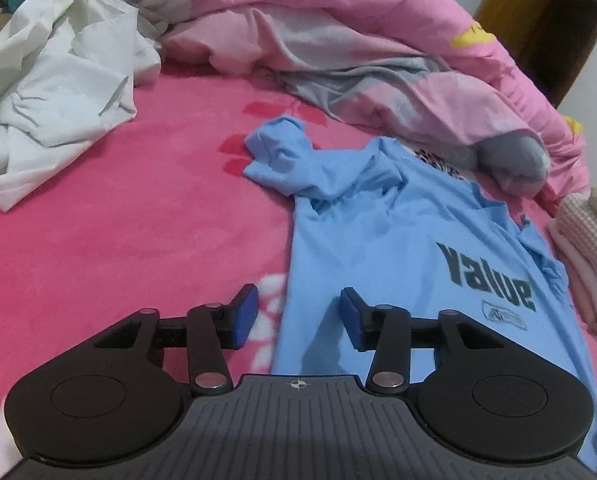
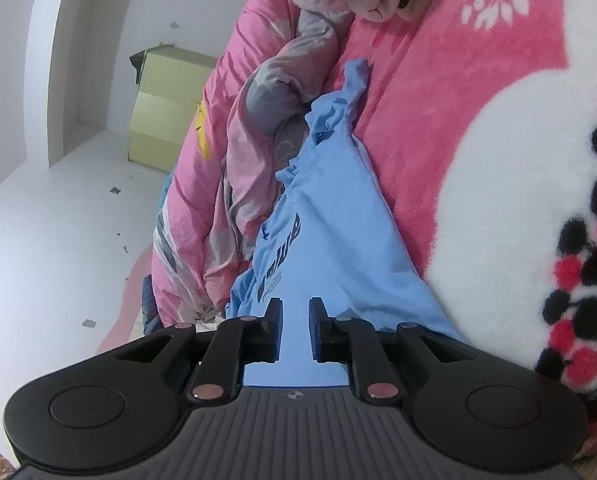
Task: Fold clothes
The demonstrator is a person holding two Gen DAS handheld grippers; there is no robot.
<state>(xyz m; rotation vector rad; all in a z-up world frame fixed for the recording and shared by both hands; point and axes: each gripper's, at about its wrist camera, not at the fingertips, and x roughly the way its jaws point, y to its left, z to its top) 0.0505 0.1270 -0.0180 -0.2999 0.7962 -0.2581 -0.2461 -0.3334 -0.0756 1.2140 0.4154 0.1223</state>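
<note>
A soft, light blue T-shirt (image 1: 378, 248) lies rumpled on the pink bed (image 1: 138, 220). My left claw (image 1: 298, 318) hovers apart over its hem edge, empty. My right claw (image 2: 295, 328) has narrow jaws straddling the limp cloth; whether it pinches, I cannot tell.

Bed under pink fleece blanket (image 1: 138, 220), white flower print near left tongs (image 1: 296, 320). Light blue T-shirt (image 1: 378, 248) flat on blanket, ahead and right of them. Crumpled white cloth (image 1: 58, 92) far left. Pink-grey duvet (image 1: 378, 52) heaped beyond. Folded pale clothes (image 1: 586, 248) at right edge.
</note>
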